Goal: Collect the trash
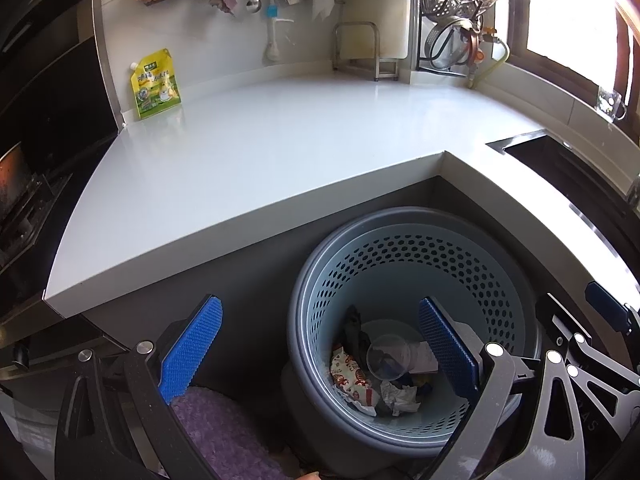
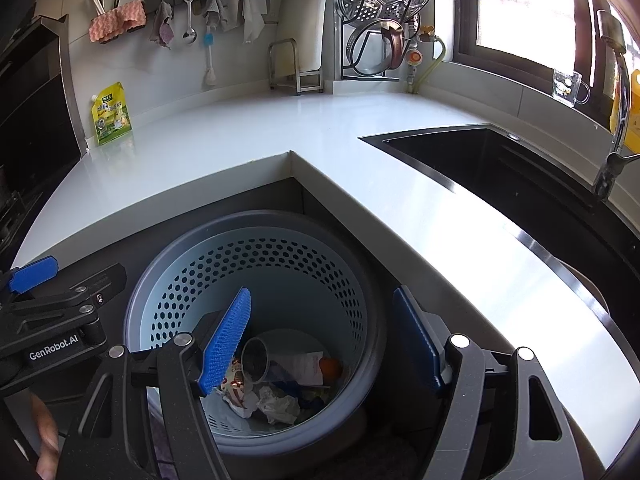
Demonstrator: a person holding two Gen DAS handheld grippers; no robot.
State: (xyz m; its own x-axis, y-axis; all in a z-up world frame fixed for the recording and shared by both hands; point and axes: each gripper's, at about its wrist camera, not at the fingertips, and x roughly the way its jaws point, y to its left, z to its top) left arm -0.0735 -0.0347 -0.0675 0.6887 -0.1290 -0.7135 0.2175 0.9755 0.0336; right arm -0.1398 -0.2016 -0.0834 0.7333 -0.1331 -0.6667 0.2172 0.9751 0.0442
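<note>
Both grippers poised over bin, side by side. Left gripper [image 1: 320, 352] jaws wide apart, nothing between pads. Right gripper [image 2: 324, 340] likewise spread, empty. Trash bin [image 2: 256, 240] on floor, tucked in inner corner of countertop [image 1: 260, 140]. Inside bin: clear plastic cup [image 1: 388, 356], crumpled paper [image 1: 400, 398], printed wrapper [image 1: 352, 376]. Yellow-green pouch [image 1: 156, 84] leans on back wall, well apart. Dark sink [image 2: 500, 164] to right.

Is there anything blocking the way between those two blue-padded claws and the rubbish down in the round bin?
Nothing visible does. The grey perforated bin has no lid, and both the left gripper and the right gripper hang open above its mouth. The clear plastic cup and crumpled paper lie exposed at the bottom.
</note>
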